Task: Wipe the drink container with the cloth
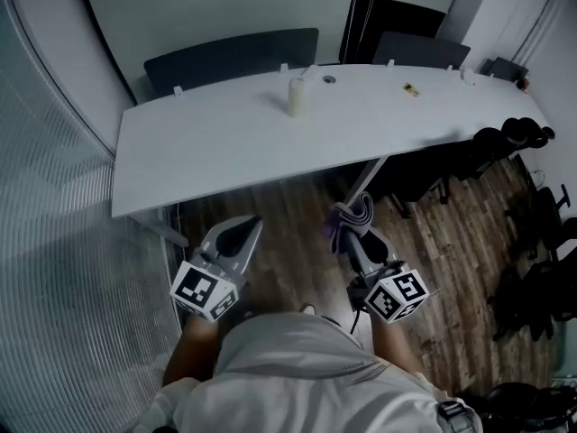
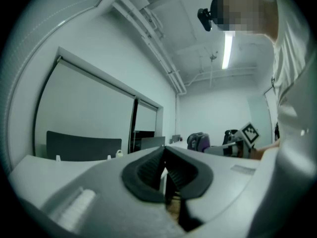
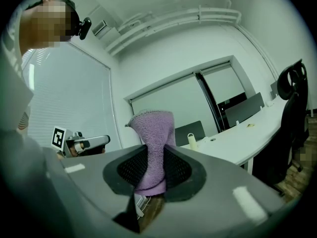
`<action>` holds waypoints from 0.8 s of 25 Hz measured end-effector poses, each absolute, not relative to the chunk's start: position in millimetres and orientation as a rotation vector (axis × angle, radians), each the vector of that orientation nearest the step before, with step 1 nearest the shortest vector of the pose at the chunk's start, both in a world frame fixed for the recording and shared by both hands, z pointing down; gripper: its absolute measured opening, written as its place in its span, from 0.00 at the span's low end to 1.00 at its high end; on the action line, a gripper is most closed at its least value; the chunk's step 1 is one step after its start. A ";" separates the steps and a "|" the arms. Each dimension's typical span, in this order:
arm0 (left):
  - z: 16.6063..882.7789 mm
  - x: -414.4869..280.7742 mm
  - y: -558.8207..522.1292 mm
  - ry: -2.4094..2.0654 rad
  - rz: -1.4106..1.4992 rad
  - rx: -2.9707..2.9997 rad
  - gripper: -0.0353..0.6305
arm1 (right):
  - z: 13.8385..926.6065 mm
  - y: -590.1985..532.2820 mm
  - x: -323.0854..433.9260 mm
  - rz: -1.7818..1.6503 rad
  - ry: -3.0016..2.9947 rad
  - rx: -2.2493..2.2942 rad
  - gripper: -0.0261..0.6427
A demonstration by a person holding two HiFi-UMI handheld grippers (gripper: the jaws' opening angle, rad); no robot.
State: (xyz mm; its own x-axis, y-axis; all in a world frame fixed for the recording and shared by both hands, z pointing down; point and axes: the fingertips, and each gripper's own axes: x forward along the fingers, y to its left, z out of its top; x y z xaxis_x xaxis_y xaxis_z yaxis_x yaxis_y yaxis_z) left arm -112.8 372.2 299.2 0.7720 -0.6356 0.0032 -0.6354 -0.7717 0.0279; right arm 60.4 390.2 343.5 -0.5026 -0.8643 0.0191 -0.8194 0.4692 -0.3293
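Bottle (image 1: 297,96), head view: upright on table (image 1: 198,152), toward the far edge, well apart from both grippers.
Cloth (image 1: 352,216), head view: purple, bunched at the tip of right gripper (image 1: 346,238), over the floor (image 1: 288,210), short of the table.
Left gripper (image 1: 251,226), head view: pointed toward the table's near edge, carrying nothing.
Jaws, left gripper view: closed pad to pad, nothing between them; bottle (image 2: 119,153) small and far off on the table.
Risk, left gripper view: with these jaws closed and away from it, the bottle has no brace. A one-sided wipe would likely shove or tip so tall and light a thing.
Jaws, right gripper view: clamped on the cloth's (image 3: 152,133) middle, a loose tuft standing above the pads; bottle (image 3: 192,141) beyond, on the table.
Risk, right gripper view: the pinch is narrow. Drag against the bottle could pull the cloth free, or bring bare jaw tips onto it.
Risk, reach: the bottle sits far across the table. A long lean could knock it before the cloth lands.
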 end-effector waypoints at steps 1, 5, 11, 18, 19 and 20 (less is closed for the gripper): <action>301.2 -105.1 371.5 -1.052 -0.004 2.932 0.06 | 345.7 389.6 67.7 -0.454 2.564 -1.477 0.18; 313.7 -72.8 372.5 -1.058 0.004 2.926 0.06 | 356.8 387.8 100.4 -0.481 2.580 -1.453 0.18; 328.2 -31.2 371.5 -1.064 0.050 2.912 0.06 | 379.2 382.2 128.1 -0.549 2.644 -1.381 0.18; 327.8 -4.6 342.1 -1.054 0.034 2.905 0.06 | 378.2 356.9 154.6 -0.546 2.625 -1.365 0.18; 327.9 -2.2 334.7 -1.048 0.035 2.907 0.06 | 378.1 350.3 158.6 -0.539 2.621 -1.373 0.18; 328.6 -0.8 326.8 -1.045 0.039 2.907 0.06 | 378.7 343.3 162.2 -0.533 2.616 -1.384 0.18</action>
